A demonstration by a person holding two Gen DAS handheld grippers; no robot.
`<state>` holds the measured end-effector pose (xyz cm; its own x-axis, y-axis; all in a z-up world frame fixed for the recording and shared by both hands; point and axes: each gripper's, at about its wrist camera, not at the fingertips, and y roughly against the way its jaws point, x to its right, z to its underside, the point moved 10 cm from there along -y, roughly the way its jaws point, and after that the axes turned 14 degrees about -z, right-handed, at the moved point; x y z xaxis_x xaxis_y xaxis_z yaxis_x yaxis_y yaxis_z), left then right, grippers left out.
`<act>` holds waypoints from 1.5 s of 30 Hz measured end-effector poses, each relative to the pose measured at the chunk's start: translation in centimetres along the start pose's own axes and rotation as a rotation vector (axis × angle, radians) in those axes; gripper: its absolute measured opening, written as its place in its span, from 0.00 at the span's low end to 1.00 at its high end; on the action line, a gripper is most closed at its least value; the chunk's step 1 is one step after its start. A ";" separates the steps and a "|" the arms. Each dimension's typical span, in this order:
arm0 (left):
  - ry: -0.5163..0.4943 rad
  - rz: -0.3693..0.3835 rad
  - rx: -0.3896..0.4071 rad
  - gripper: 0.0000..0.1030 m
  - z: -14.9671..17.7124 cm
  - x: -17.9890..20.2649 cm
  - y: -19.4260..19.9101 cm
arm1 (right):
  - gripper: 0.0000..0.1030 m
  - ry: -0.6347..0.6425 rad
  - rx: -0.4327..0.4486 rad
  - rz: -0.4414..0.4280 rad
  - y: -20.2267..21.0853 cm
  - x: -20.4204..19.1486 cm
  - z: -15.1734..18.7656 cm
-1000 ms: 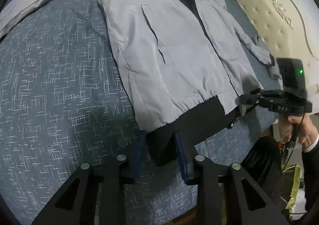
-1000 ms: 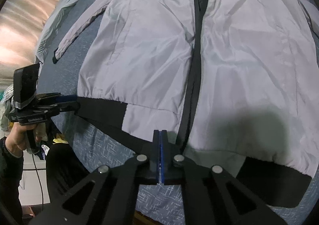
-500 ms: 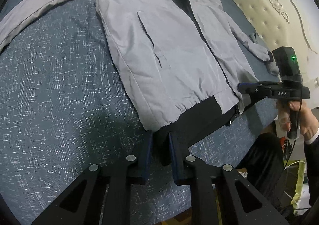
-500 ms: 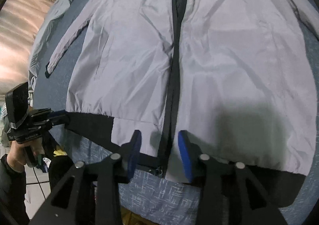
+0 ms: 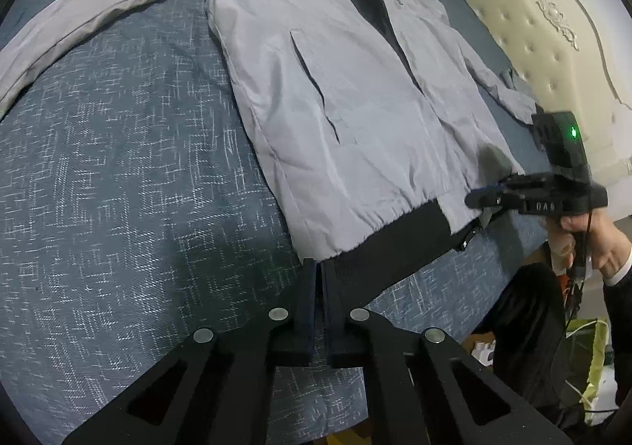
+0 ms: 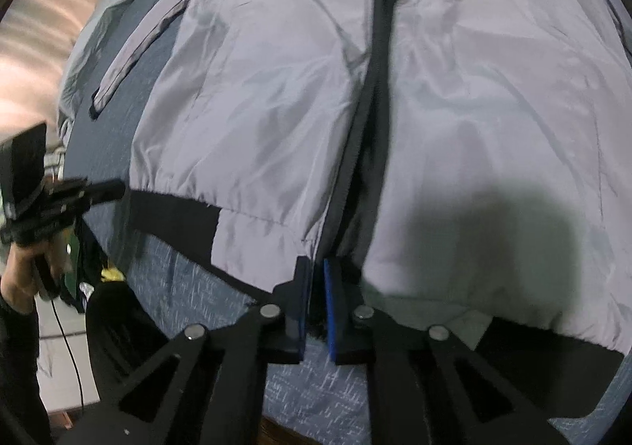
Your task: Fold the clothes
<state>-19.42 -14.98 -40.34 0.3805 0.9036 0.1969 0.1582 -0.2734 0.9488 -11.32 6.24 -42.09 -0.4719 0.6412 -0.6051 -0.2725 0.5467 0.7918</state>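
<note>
Jaws of left gripper [image 5: 319,267] pinched tight on black elastic hem [image 5: 399,235] at corner of light grey zip-front jacket [image 5: 335,89], low centre of left wrist frame. Jaws of right gripper [image 6: 315,267] closing on hem by dark zipper strip [image 6: 375,109], fabric between. Jacket spread flat, front up, on blue flecked bed [image 5: 118,188]; sleeve stretched toward upper left.

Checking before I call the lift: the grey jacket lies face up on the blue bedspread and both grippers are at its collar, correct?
Not quite. Both grippers are at the black hem band, not the collar. The left wrist view shows the left gripper at one hem corner of the grey jacket and the right gripper near the zip's bottom end. The blue bedspread is right.
</note>
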 end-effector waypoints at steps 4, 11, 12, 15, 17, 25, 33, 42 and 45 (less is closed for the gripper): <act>-0.012 0.001 -0.002 0.02 0.1 0.4 0.1 | 0.06 0.016 -0.029 -0.001 -0.4 -0.5 0.7; -0.021 0.006 -0.011 0.03 0.4 0.9 0.2 | 0.06 0.042 -0.044 0.013 0.5 -0.3 1.4; -0.020 0.010 -0.014 0.04 0.4 1.0 0.1 | 0.06 0.034 -0.023 0.015 1.1 -0.1 1.0; -0.003 0.024 -0.017 0.09 0.5 1.0 -0.3 | 0.06 0.007 0.021 0.013 2.3 0.4 0.4; 0.012 0.033 -0.021 0.19 0.4 1.0 -0.6 | 0.06 0.006 0.024 0.016 2.4 0.4 0.4; 0.008 0.046 -0.028 0.34 -0.2 1.7 -1.2 | 0.06 0.011 0.016 0.015 1.9 0.3 0.3; 0.008 0.031 -0.027 0.15 -0.2 1.4 -1.9 | 0.06 0.020 0.013 -0.006 1.3 -0.4 0.2; 0.010 0.014 -0.039 0.13 0.1 0.5 -1.2 | 0.06 0.022 -0.018 -0.011 0.2 -0.1 0.5; 0.006 -0.010 -0.064 0.13 0.3 0.6 -2.1 | 0.07 0.014 -0.035 -0.011 -0.1 0.1 0.7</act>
<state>-19.22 -13.96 -42.24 0.3735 0.9083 0.1886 0.1029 -0.2426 0.9647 -10.69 6.60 -42.30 -0.4808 0.6273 -0.6126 -0.3065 0.5344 0.7877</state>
